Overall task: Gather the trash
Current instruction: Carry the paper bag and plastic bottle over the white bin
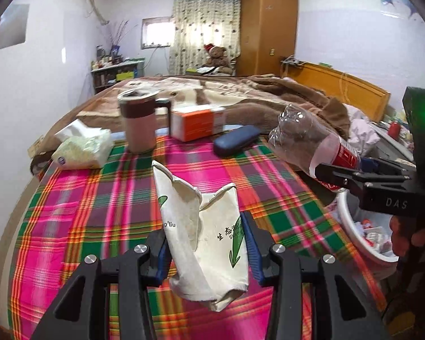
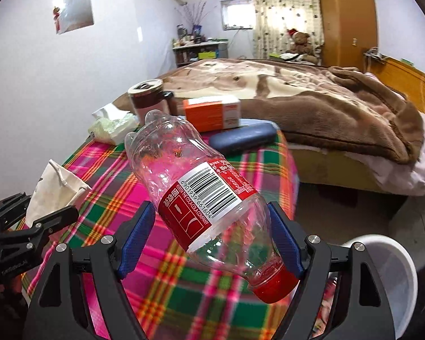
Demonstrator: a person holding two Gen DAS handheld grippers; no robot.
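On the far left of the surface, which is wearing a pink and green checked cloth, a soft tissue pack is lying near the back corner. Just to its right a brown and cream mug with a lid is standing upright, and beside it an orange and white box is lying on its long side. A dark blue case is resting in front of the box, close to the right edge of the cloth.

In the middle, the left gripper is closing its blue pads on a crushed white paper cup (green arrow and some printed characters on it), and it is holding the cup above the cloth, with the torn rim pointing up.

More to the right, the right gripper is gripping an empty clear plastic bottle with a red label. The bottle is tilting, its red cap down toward the gripper and its bottom pointing up and away. It is hanging in the air near the right edge of the surface.

Below it, beside the surface, a white bin is standing on the floor, and some wrappers are lying inside. Behind everything, a bed with a brown blanket is filling the room.
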